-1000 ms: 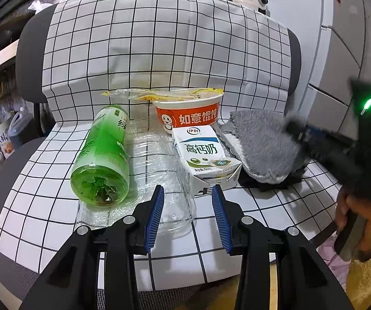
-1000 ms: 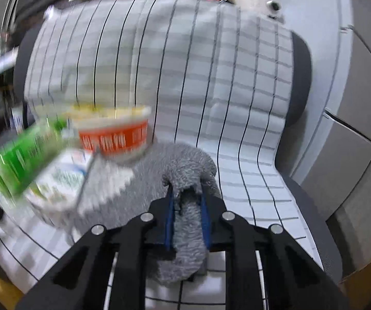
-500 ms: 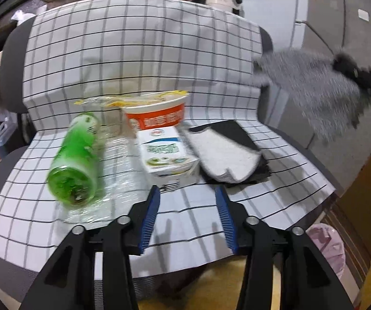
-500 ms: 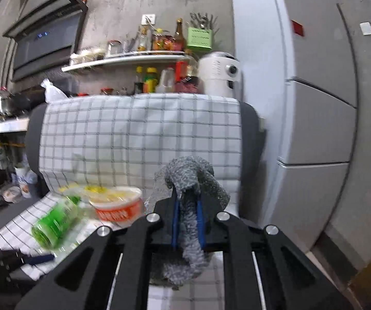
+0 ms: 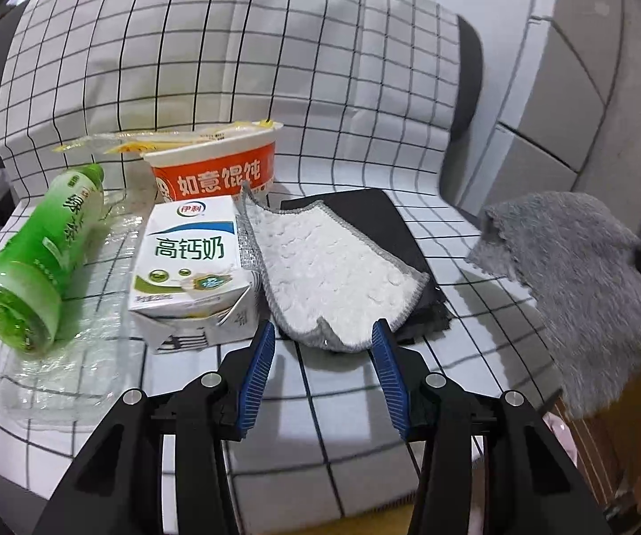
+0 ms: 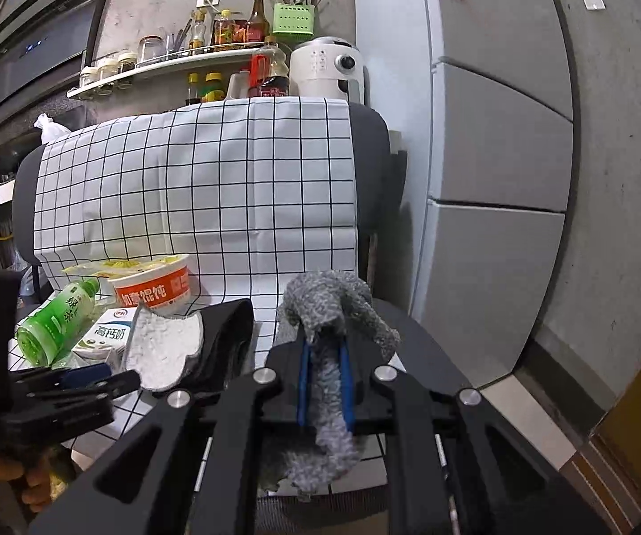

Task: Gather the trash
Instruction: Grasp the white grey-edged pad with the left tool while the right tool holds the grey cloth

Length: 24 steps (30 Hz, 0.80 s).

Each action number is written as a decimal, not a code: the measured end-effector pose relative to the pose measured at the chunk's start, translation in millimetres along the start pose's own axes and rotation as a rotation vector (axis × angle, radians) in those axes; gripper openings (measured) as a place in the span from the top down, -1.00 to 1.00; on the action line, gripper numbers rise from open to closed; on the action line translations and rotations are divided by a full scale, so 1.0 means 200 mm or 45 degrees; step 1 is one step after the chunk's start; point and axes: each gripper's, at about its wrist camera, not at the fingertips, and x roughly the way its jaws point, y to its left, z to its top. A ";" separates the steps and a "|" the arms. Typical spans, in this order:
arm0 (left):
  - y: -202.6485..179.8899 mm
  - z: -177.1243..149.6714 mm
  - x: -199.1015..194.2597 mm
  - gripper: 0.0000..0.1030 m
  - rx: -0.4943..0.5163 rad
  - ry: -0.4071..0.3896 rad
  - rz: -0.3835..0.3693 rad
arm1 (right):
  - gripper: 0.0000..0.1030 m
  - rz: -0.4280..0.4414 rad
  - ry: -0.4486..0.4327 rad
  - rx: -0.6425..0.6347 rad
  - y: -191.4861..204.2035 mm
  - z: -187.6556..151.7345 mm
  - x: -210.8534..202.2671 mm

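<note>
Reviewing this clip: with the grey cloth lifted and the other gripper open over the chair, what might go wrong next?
1. The fuzzy grey cloth is pinched only at a fold in the right gripper; it may slip out.
2. The open left gripper hovers at the white textured cloth, not trash; it may grab that instead of the milk carton.
3. The green bottle lies on its side and could roll.

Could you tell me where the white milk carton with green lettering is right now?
In the left wrist view the white milk carton with green lettering lies left of centre on the checked cloth, between the green plastic bottle and the white scrubbing pad, before the orange paper bowl.
</note>
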 end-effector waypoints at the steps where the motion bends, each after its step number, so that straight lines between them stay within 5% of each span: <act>1: 0.00 0.00 0.02 0.12 -0.009 0.009 0.007 | 0.78 0.002 0.000 0.001 0.00 0.00 0.00; 3: 0.00 0.00 0.05 0.18 -0.025 0.025 0.022 | 0.78 0.006 0.001 0.003 -0.01 -0.01 0.00; 7: 0.01 -0.01 0.07 0.75 -0.040 0.040 0.024 | 0.78 0.015 0.001 0.022 -0.03 -0.01 0.00; 10: 0.04 -0.01 0.00 0.94 -0.055 -0.016 -0.028 | 0.78 0.017 -0.007 0.028 -0.03 -0.01 -0.01; 19: 0.05 0.07 -0.41 0.95 -0.007 -0.267 -0.238 | 0.78 0.045 -0.053 0.087 -0.04 0.07 -0.12; 24: 0.00 0.06 -0.56 0.95 0.037 -0.315 -0.340 | 0.78 0.046 -0.042 0.103 -0.04 0.09 -0.19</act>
